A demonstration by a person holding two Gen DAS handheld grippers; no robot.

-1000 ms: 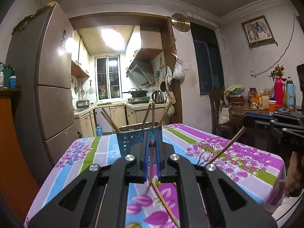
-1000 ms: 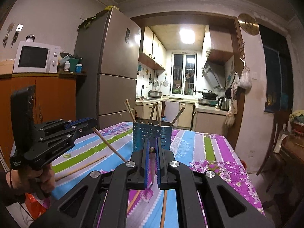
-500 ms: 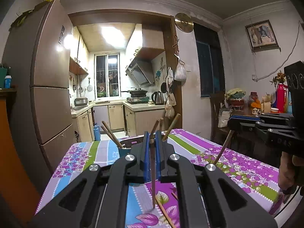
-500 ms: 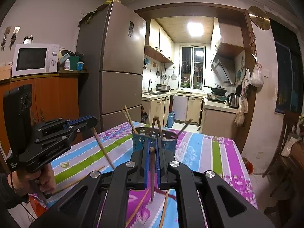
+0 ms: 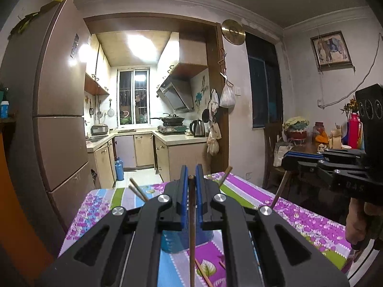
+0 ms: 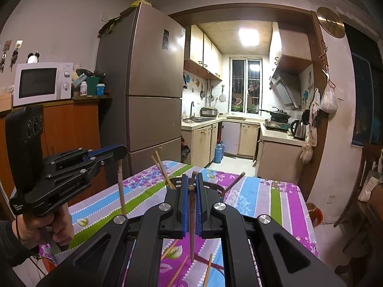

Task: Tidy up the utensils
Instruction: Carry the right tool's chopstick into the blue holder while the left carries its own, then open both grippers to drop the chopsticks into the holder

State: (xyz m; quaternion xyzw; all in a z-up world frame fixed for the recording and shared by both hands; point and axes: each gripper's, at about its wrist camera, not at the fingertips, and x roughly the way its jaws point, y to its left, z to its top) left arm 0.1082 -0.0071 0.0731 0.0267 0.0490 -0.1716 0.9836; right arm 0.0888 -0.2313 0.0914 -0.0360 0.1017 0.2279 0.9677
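My left gripper (image 5: pixel 190 174) is shut on a thin brown chopstick (image 5: pixel 191 229) that hangs straight down above the blue perforated holder (image 5: pixel 172 241). That holder stands on the flowered tablecloth (image 5: pixel 299 215), mostly hidden behind the jaws, with several chopsticks (image 5: pixel 137 189) leaning out of it. My right gripper (image 6: pixel 191 184) is shut on a darker chopstick (image 6: pixel 191 224) hanging over the cloth just before the holder's rim (image 6: pixel 215 187). Each gripper shows in the other's view: the left gripper (image 6: pixel 121 151) with its stick (image 6: pixel 121 191), the right gripper (image 5: pixel 287 161) with its stick (image 5: pixel 278 191).
Loose chopsticks (image 6: pixel 177 270) lie on the cloth near me, and more chopsticks (image 5: pixel 203 272) show under the left jaws. A tall fridge (image 6: pixel 143 95) and an orange cabinet with a microwave (image 6: pixel 43 83) stand left. A cluttered side table (image 5: pixel 335 141) and a chair (image 6: pixel 366 191) stand right.
Both grippers have risen, each lifting its chopstick clear of the cloth so that it hangs upright. The holder has dropped lower in both views, behind the jaws.
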